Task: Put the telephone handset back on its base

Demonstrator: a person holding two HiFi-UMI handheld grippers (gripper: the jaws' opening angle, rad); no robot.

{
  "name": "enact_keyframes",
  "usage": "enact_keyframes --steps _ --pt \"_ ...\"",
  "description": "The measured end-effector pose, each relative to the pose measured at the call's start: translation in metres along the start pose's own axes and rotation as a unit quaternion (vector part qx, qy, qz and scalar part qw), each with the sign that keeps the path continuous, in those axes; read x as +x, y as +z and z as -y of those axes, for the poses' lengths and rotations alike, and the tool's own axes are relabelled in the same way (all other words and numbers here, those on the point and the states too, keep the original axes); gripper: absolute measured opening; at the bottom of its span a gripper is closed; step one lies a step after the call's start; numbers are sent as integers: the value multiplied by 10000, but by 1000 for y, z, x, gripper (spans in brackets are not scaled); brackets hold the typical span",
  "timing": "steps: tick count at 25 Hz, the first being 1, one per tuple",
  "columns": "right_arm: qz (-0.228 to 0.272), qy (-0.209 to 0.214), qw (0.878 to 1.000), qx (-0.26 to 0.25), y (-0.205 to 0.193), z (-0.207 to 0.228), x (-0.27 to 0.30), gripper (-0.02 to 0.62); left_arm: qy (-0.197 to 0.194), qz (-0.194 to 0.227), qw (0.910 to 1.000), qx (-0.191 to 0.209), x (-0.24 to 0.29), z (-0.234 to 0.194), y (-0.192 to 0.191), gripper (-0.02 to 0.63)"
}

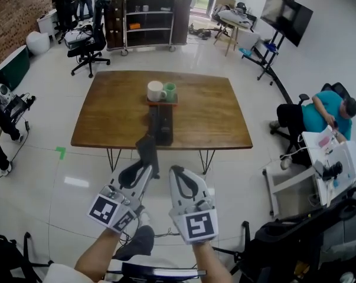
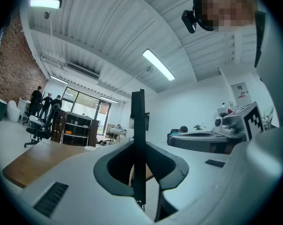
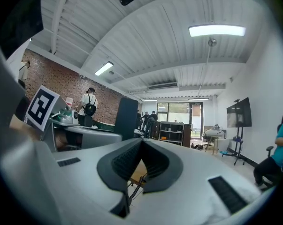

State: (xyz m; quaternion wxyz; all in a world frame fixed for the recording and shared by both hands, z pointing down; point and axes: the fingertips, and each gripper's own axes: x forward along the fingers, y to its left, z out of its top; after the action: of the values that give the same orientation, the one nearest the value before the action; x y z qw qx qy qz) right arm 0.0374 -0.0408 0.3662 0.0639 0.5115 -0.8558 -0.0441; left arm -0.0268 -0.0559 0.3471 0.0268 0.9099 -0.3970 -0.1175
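Left hand-held gripper (image 1: 141,171) clenched on black handset (image 1: 147,149); in left gripper view I see handset edge-on, upright between pads. Handset off base, raised at middle of tabletop's near edge. Phone base (image 1: 162,122) sits on tabletop (image 1: 213,111) just inside near edge, centred. Behind base, toward far edge: tray (image 1: 162,102) with white mug (image 1: 156,91) and green cup (image 1: 170,90). Right hand-held gripper (image 1: 179,174) empty, jaws closed together, just beside left one, short of tabletop. Coiled cord (image 3: 135,187) shows under its jaws.
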Motion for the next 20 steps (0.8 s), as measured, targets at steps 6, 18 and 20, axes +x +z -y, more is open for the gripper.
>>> enact_keyframes --steps 6,18,20 --pt "-175 31 9998 31 -8 13 34 0 -67 -196 9995 -217 28 -32 -16 67" --pt "-415 -47 9990 129 -16 40 120 0 -176 -476 9976 -461 80 -101 -37 67" --pt "-456 -48 9988 151 -17 42 131 0 -192 -494 9974 -484 86 -109 -39 67"
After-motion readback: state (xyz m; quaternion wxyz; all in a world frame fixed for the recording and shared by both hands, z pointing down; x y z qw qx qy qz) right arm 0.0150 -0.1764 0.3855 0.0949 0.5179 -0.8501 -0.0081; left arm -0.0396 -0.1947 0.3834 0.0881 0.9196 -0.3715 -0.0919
